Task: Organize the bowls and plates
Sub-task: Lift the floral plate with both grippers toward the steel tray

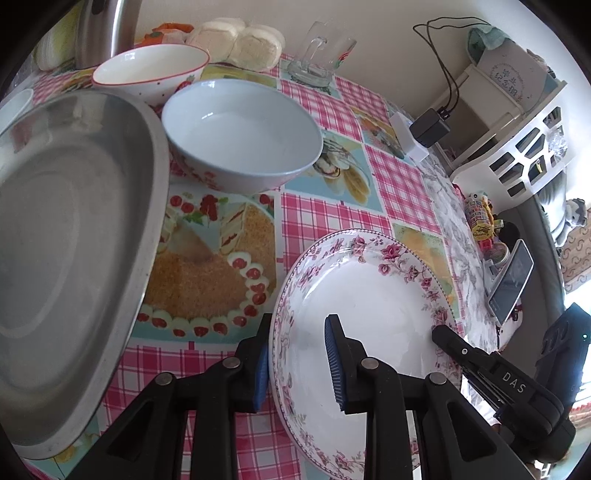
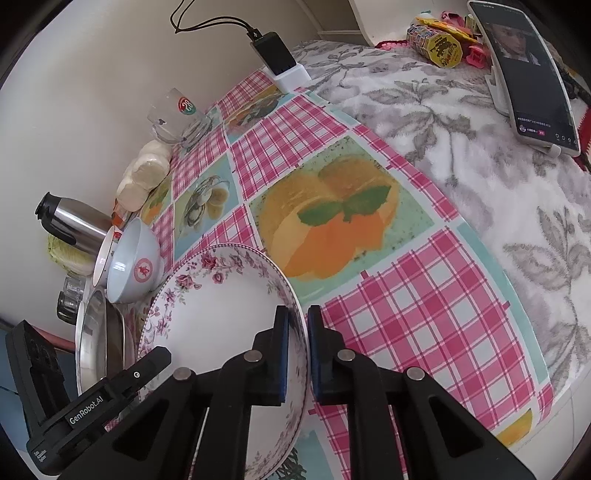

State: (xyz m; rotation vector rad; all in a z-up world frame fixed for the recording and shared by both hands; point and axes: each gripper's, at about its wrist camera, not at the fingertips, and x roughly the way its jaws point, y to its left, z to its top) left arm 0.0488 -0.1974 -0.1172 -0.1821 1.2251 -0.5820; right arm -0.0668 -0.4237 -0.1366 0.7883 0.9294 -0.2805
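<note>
A white plate with a pink floral rim (image 1: 369, 295) lies on the checked tablecloth. My left gripper (image 1: 297, 354) straddles its left rim with the jaws apart, one blue pad outside, one inside. My right gripper (image 2: 297, 350) is shut on the plate's right rim (image 2: 207, 314); it also shows in the left wrist view (image 1: 454, 347). A pale blue bowl (image 1: 240, 136) and a white red-rimmed bowl (image 1: 147, 70) stand behind. A steel plate (image 1: 70, 240) lies at left.
A glass mug (image 1: 317, 55), steamed buns (image 1: 236, 40) and a steel flask (image 1: 103, 29) stand along the wall. A charger block (image 2: 284, 66) sits at the table's far end. A phone on a stand (image 2: 532, 77) rests on the floral blanket at right.
</note>
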